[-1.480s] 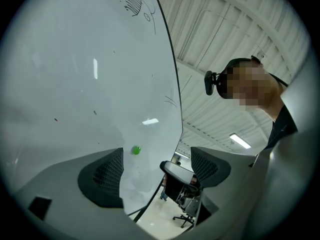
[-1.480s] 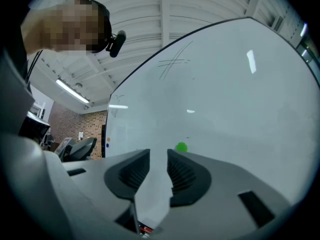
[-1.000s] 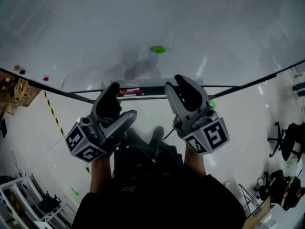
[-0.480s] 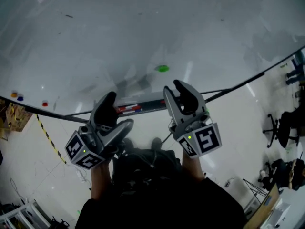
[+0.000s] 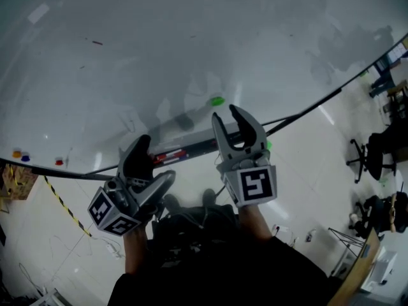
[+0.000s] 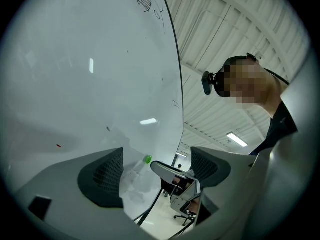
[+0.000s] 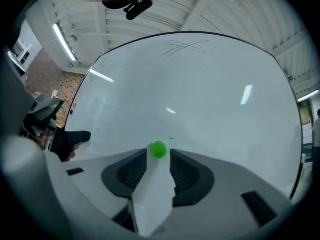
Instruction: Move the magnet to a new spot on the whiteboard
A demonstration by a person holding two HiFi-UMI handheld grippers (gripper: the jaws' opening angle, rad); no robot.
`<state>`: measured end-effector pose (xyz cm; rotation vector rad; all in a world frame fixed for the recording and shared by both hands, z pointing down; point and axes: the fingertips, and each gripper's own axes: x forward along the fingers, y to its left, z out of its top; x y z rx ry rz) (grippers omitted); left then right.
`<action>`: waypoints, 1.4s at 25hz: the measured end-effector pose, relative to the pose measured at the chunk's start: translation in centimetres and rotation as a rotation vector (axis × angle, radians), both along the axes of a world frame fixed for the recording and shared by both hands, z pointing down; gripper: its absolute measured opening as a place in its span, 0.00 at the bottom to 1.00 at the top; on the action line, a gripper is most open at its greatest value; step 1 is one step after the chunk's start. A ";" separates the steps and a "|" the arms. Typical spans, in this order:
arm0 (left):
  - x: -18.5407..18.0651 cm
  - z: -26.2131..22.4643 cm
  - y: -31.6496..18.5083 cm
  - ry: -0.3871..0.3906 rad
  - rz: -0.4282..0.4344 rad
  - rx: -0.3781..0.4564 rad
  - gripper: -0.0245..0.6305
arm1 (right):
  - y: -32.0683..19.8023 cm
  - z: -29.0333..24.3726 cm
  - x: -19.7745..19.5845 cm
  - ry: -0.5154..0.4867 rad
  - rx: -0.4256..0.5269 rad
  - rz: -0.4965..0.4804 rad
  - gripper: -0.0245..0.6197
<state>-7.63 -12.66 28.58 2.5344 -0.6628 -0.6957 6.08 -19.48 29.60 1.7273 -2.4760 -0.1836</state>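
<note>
While the magnet (image 5: 217,101) sits on the whiteboard (image 5: 159,43), markers (image 5: 169,154) lie below.

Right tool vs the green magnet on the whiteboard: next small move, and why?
Probably ease the right tool straight forward until the green magnet sits between its pads, then close. Its jaws are opening with nothing between them yet. The magnet lines up with the gap just past the tips, untouched on the whiteboard.
</note>
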 end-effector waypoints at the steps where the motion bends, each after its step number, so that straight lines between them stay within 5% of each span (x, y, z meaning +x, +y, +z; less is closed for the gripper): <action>1: 0.0 0.0 0.0 -0.004 -0.001 0.001 0.67 | -0.2 0.0 0.1 0.006 0.002 0.013 0.31; 22: 0.0 -0.8 0.5 -0.055 -0.017 0.027 0.67 | -1.8 -0.3 -1.1 0.154 0.066 0.146 0.31; 35: -0.1 -0.8 0.9 -0.060 -0.028 0.021 0.67 | -1.4 -0.3 -0.7 0.049 0.020 0.076 0.27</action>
